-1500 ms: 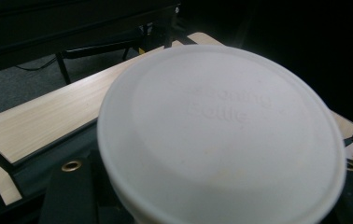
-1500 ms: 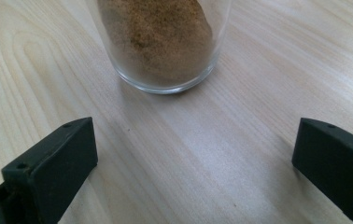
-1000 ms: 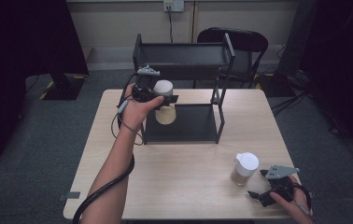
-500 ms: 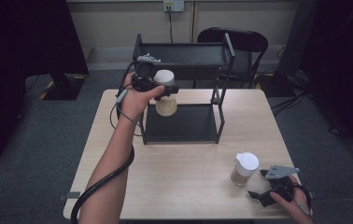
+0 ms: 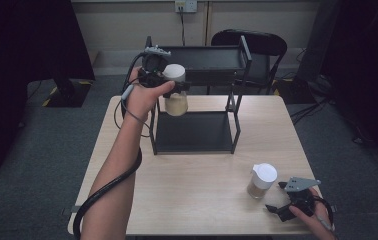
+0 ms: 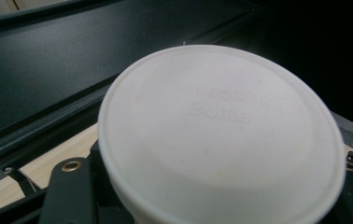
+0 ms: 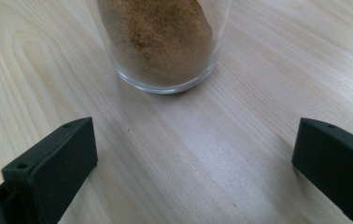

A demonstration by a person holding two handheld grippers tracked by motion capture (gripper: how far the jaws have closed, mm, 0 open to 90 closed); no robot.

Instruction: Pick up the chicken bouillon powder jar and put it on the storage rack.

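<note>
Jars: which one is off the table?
The jar clamped in the left gripper, up by the rack's top shelf. The other jar stands on the table.

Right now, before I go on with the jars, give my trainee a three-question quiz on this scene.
1. True or false: the right gripper is clamped on a jar.
2. The jar in the left gripper hangs: A) over the rack's lower shelf, B) over bare floor, C) flat on the table.
3. What stands just ahead of the right gripper's open jaws?

Key
1. False; its jaws stand wide apart over bare table.
2. A; the white-lidded jar hangs above the lower shelf, below the top shelf.
3. The second jar, holding brown powder.
</note>
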